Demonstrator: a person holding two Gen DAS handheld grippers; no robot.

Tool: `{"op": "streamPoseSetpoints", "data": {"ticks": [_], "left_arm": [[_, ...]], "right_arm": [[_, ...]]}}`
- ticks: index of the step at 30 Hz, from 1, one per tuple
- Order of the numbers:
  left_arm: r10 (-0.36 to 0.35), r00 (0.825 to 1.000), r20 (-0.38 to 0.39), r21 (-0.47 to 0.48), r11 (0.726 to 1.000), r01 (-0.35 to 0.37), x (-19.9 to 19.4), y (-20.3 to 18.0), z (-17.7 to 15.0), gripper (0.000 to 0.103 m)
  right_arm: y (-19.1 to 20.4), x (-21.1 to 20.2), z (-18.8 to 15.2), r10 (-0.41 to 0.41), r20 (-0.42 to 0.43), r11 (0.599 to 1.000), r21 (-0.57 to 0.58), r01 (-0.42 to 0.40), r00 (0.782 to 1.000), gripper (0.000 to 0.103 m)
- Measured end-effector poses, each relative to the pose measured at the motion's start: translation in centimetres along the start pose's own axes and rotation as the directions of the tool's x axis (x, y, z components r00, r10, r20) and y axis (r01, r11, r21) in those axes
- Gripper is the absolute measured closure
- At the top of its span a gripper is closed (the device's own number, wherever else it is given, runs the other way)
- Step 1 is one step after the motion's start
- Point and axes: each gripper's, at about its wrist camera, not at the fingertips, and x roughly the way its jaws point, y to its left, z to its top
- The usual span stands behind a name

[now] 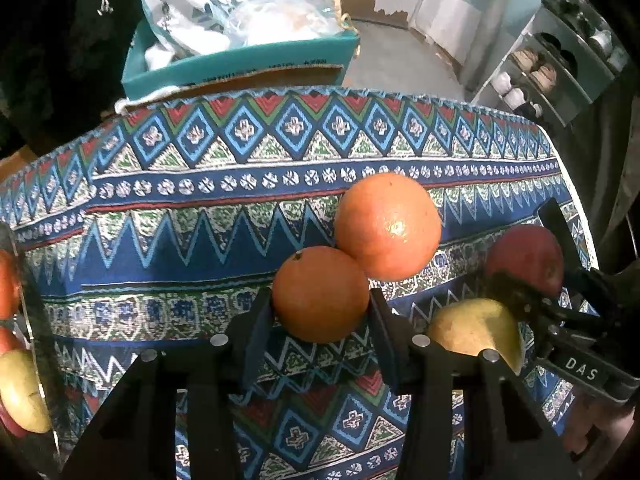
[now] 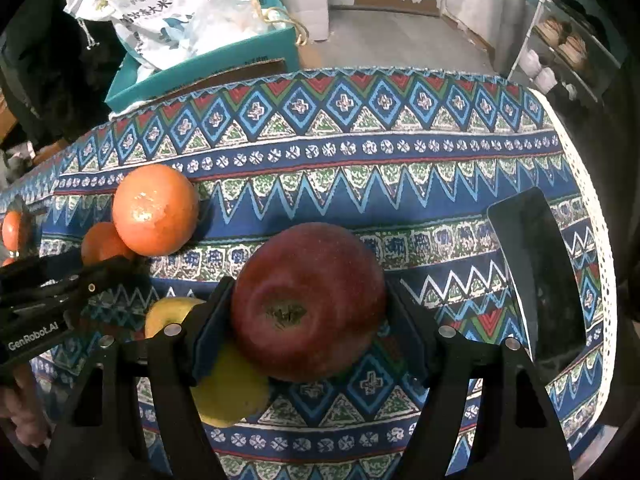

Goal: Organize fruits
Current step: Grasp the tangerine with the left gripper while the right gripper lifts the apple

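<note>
Grasping step: left tool clamped the small orange, right tool clamped the red apple beside it; next, lifting both.

A patterned cloth covers the table. Behind its far edge stands a teal box holding a printed white bag and clear plastic bags. A shelf with shoes stands at right. A black tray lies on the cloth's right side.
</note>
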Motion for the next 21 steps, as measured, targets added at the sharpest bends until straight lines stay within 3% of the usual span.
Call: {"op": "streamPoseSetpoints", "data": {"ticks": [21], "left_arm": [[0.0, 0.986, 0.164, 0.015, 1.0, -0.002, -9.2, 0.4, -0.7, 0.056]], "right_arm": [[3.0, -6.2, 1.6, -0.017, 0.159, 0.998, -0.054, 0.025, 0.987, 0.029]]}}
